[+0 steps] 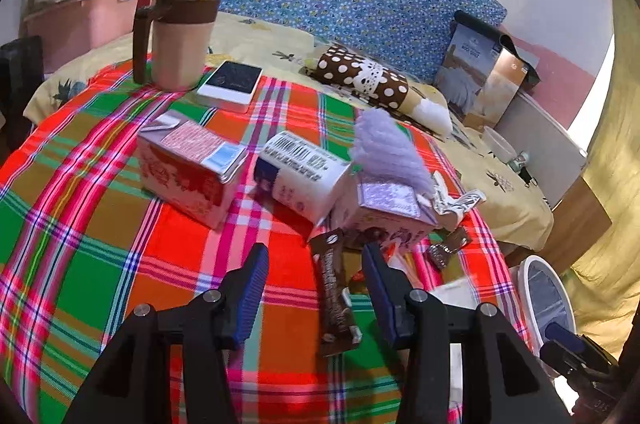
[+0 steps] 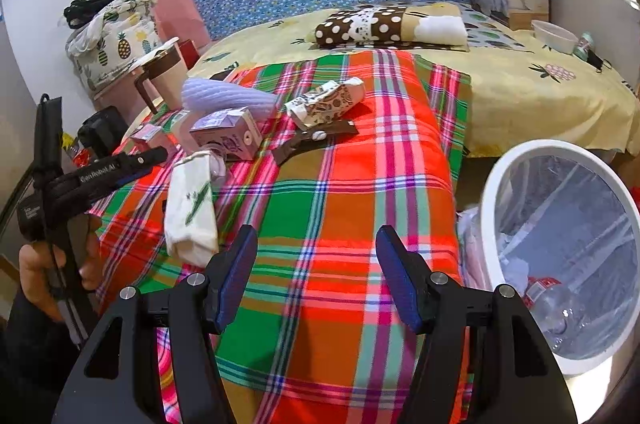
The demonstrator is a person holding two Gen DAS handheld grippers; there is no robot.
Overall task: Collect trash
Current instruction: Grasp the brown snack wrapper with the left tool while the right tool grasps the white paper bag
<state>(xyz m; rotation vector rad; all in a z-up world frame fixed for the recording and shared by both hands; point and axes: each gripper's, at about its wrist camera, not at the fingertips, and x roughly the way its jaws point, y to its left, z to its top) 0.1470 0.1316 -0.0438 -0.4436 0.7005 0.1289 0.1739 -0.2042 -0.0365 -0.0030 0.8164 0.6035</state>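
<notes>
Left claw point(image 1: 316, 272) is spread wide, nothing pinched, low centre of the left wrist view. A brown snack wrapper point(image 1: 335, 298) lies on the plaid cloth point(image 1: 100, 224) between the two fingers, closer to the right-hand one; can't tell if it touches. Just above the tips: purple carton point(image 1: 390, 214), white carton point(image 1: 302, 176) w/ barcode, red carton point(image 1: 188, 172) further left. A mug point(image 1: 180, 36) and phone point(image 1: 231, 82) sit upper left.

Right claw point(image 2: 316, 272) also spread, empty, bottom centre of the right wrist view, over bare plaid cloth. Trash is well above it & to the left: white packet point(image 2: 192, 212) nearest, then purple carton, dark wrapper point(image 2: 316, 140), crumpled paper point(image 2: 326, 100). White bin point(image 2: 492, 192) w/ liner stands at right edge, a plastic bottle point(image 2: 556, 308) inside. A hand point(image 2: 36, 276) grips the other tool at far left.
</notes>
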